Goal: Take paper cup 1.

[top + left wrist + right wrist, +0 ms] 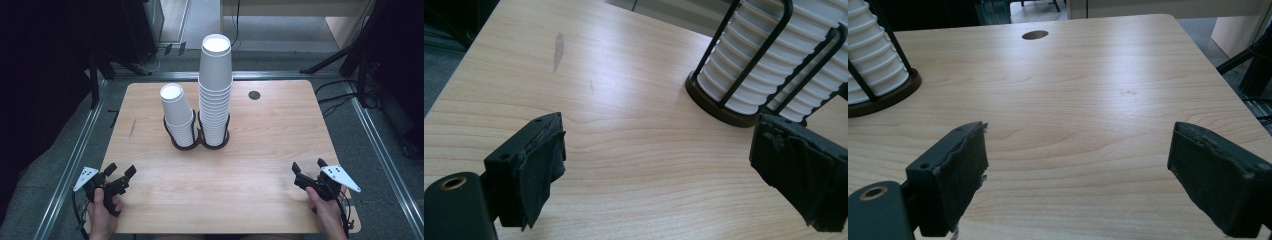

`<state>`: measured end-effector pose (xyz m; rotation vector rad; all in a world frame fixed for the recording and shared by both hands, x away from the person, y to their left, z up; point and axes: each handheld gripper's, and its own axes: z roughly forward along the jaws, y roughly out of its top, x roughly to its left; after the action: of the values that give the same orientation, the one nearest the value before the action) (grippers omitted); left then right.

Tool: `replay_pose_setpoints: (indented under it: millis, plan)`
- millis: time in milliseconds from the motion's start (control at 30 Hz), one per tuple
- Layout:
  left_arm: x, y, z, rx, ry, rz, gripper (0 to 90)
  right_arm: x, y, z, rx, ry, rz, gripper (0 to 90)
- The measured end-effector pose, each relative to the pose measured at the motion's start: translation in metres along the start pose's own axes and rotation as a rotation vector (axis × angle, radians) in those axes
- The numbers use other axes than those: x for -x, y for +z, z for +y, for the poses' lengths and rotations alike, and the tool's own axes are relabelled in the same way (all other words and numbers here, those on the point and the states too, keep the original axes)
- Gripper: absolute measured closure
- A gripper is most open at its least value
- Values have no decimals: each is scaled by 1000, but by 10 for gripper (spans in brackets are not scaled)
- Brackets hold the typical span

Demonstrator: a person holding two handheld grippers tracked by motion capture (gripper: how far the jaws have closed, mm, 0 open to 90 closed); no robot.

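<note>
My left gripper (pixel 119 176) and right gripper (pixel 310 169) rest at the table's near corners, jaws spread, holding nothing. The short cup stack (pixel 177 116) and tall cup stack (pixel 215 90) stand mid-table in a wire holder (pixel 199 141). I expect paper cups to be light and crushable, so I'd pinch the top rim gently. The high view shows the tops; my left gripper view shows the ribbed lower rims (pixel 749 75).

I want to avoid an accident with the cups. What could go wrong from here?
1. The tall cup stack rises far above its wire holder; a sideways push near the top could probably topple it.
2. The short cup stack leans and stands close beside it, so pulling one cup may disturb the other stack.
3. Both the left tool and right tool are open and far away; nested cups may lift together.
</note>
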<state>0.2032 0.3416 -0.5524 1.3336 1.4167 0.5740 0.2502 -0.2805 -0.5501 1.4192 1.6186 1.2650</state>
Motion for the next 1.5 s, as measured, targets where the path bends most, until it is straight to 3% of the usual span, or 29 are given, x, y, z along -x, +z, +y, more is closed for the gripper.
replay_pose_setpoints:
  millis: [100,300,367,533,600,867,1033,1267,1500]
  plan:
    - [0,-1,0,5,-1,-8,79,-1,-2,0,8,-2,-7,91]
    - [3,1,-1,-1,14,29,79,-5,-6,3,13,-5,-15,92]
    - [2,1,-1,-1,13,31,79,-10,-9,8,24,-25,-19,91]
    - [3,2,-2,-1,14,36,79,-23,-17,29,33,-20,47,50]
    - [4,2,-2,-2,19,33,79,-31,-21,45,34,-28,112,14]
    - [4,3,-2,-9,21,31,79,-52,-20,78,73,-46,127,12]
    - [3,2,-3,-6,18,23,79,-67,-20,106,104,-51,174,0]
    - [4,3,-3,-8,17,20,79,-90,-18,139,140,-87,201,0]
    - [5,3,-3,-10,24,22,79,-104,-14,159,154,-118,221,0]
